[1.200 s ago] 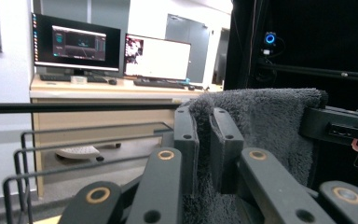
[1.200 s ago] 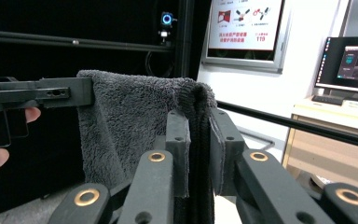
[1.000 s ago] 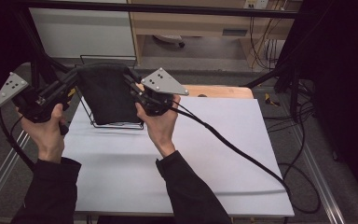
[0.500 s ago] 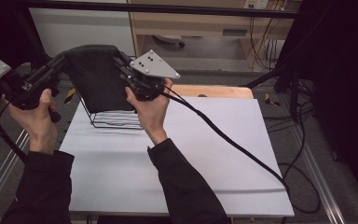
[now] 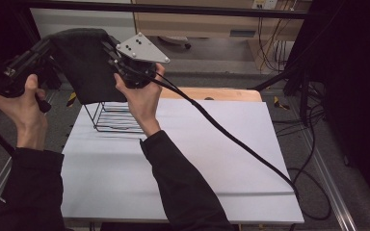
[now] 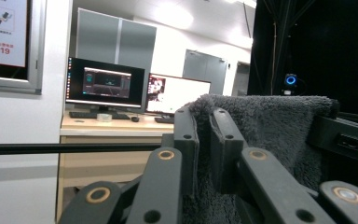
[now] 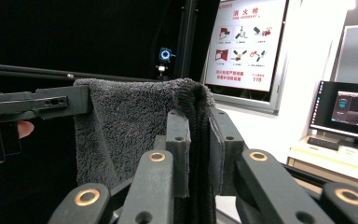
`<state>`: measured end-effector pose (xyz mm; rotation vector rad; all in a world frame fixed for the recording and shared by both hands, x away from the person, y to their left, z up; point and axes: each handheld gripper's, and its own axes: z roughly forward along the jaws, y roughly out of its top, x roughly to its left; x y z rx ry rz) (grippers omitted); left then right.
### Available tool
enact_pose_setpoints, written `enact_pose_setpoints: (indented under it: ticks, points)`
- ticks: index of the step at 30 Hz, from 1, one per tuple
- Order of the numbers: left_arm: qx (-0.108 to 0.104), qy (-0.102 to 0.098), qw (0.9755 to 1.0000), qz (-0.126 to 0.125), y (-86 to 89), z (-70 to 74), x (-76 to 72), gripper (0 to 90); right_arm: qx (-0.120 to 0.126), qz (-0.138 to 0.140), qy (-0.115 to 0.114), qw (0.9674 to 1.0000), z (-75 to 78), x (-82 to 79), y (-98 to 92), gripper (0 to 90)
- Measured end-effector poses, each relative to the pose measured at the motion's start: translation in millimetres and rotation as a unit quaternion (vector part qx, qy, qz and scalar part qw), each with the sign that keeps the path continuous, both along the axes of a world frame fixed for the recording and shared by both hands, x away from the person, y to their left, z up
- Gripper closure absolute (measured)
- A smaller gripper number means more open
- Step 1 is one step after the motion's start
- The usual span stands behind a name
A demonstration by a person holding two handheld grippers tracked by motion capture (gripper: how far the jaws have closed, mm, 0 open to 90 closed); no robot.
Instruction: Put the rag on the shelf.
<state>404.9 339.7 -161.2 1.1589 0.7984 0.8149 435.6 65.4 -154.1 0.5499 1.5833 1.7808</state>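
A dark grey towel (image 5: 84, 65) hangs in the air between two grippers, above the back left of the white table (image 5: 183, 163). The left gripper (image 6: 204, 140) pinches one top corner and the right gripper (image 7: 198, 135) pinches the other. A black wire rack (image 5: 113, 118) stands on the table just under the towel, partly hidden by the right hand (image 5: 142, 98). A thick black cable (image 5: 231, 139) trails across the table.

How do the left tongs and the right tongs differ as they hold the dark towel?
The left tongs sit at the towel's left top corner, the right tongs at its right. A grey three-cornered plate tops the right tongs; the left tongs' plate is out of sight. Both are shut on the towel, above the wire rack.
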Motion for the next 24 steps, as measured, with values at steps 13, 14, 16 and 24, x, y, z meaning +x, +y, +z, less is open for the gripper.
enact_pose_setpoints:
  ticks: [13,14,16,24]
  points:
    - [0.003,0.004,1.0000,0.007,-0.9,27.0,18.5,82.3,0.010,-0.011,-0.004,0.9999,23.6,17.9,4.2,80.3]
    - [0.004,0.003,1.0000,0.008,-1.6,29.3,19.8,82.3,0.010,-0.010,-0.006,0.9999,25.1,19.5,3.7,80.3]
    - [0.005,0.003,0.9999,0.011,-3.3,34.1,22.7,82.3,0.007,-0.012,-0.012,0.9998,28.1,21.9,2.5,80.3]
    - [0.009,0.005,0.9998,0.018,-7.2,46.1,36.9,82.3,0.011,-0.019,-0.015,0.9996,39.4,33.4,0.8,80.3]
